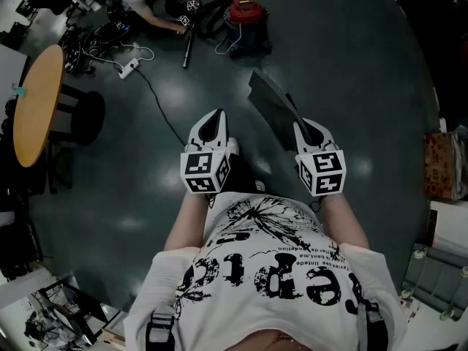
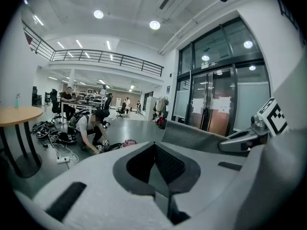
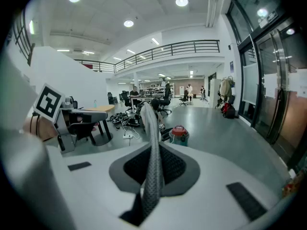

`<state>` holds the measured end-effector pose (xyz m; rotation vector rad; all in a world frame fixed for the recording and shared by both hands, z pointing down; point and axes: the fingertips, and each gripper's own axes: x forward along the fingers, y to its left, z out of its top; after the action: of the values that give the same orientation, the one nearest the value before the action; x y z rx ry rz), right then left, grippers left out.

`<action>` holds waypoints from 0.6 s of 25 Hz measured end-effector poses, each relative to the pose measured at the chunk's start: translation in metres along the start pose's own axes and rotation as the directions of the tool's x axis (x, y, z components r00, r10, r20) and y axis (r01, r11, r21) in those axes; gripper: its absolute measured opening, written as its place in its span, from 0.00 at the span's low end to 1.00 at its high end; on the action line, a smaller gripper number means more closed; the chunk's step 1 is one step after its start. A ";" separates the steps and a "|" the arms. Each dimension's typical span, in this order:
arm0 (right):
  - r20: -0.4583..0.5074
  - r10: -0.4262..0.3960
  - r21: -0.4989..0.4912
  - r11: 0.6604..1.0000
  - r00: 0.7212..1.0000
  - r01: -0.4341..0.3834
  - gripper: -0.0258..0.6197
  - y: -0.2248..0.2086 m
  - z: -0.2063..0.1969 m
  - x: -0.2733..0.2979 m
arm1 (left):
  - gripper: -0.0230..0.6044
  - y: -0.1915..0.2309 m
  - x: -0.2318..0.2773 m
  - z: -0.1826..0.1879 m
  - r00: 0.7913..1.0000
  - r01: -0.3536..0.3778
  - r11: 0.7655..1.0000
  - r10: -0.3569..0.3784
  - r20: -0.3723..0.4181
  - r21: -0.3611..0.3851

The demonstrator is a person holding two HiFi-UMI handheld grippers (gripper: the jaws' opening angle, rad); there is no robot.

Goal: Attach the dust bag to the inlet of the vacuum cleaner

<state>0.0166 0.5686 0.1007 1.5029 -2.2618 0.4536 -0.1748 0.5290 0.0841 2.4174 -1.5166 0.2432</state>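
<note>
Likely the sound move was carrying the dust bag (image 1: 272, 107) to the vacuum cleaner (image 1: 245, 14), well apart across the floor (image 1: 351, 64). The right gripper (image 1: 306, 127) was clamped on its near edge; the left gripper (image 1: 213, 118), jaws together and empty, could steady it. The bag looked flat, grey and mesh-textured, jutting forward.

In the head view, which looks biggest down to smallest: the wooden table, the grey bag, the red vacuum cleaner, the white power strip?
1. wooden table
2. grey bag and red vacuum cleaner: about alike. The bag is much nearer the camera, so I won't rank them.
3. white power strip
</note>
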 end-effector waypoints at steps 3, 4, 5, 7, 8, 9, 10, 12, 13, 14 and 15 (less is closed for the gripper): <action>-0.006 -0.010 -0.004 1.000 1.000 0.010 0.08 -0.010 0.005 0.021 | 0.04 0.014 0.021 0.001 1.000 0.003 1.000 -0.003 -0.002 -0.003; -0.008 -0.013 -0.006 1.000 1.000 0.013 0.08 -0.014 0.007 0.029 | 0.04 0.018 0.030 0.002 1.000 0.004 1.000 -0.004 -0.004 -0.002; -0.010 -0.016 -0.009 1.000 1.000 0.016 0.08 -0.018 0.009 0.038 | 0.04 0.023 0.039 0.002 1.000 0.006 1.000 -0.006 -0.005 0.000; -0.013 -0.024 -0.012 1.000 1.000 0.024 0.08 -0.028 0.014 0.059 | 0.04 0.035 0.062 0.004 1.000 0.012 1.000 -0.012 -0.008 0.009; -0.014 -0.030 -0.012 0.999 0.999 0.030 0.08 -0.033 0.017 0.071 | 0.04 0.042 0.075 0.006 1.000 0.017 1.000 -0.016 -0.011 0.014; -0.017 -0.035 -0.011 0.999 0.999 0.035 0.08 -0.040 0.021 0.084 | 0.04 0.049 0.090 0.008 1.000 0.021 1.000 -0.021 -0.013 0.017; -0.022 -0.040 -0.010 0.999 0.999 0.040 0.08 -0.047 0.025 0.098 | 0.04 0.057 0.107 0.010 1.000 0.026 1.000 -0.025 -0.015 0.017; -0.037 -0.045 -0.009 0.999 0.998 0.045 0.08 -0.059 0.035 0.128 | 0.04 0.074 0.140 0.017 0.999 0.034 0.999 -0.034 -0.018 0.009; -0.045 -0.045 -0.011 0.999 0.998 0.044 0.08 -0.065 0.041 0.143 | 0.04 0.083 0.157 0.023 0.999 0.038 0.999 -0.038 -0.019 0.004; -0.053 -0.043 -0.016 0.999 0.998 0.042 0.08 -0.071 0.049 0.157 | 0.04 0.092 0.174 0.030 0.999 0.041 0.999 -0.041 -0.018 0.000; -0.063 -0.040 -0.023 0.999 0.997 0.039 0.08 -0.076 0.057 0.173 | 0.04 0.102 0.193 0.038 0.999 0.044 0.999 -0.045 -0.019 -0.004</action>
<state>0.0184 0.3750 0.1390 1.4985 -2.1781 0.4569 -0.1832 0.3104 0.1181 2.4358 -1.4522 0.2525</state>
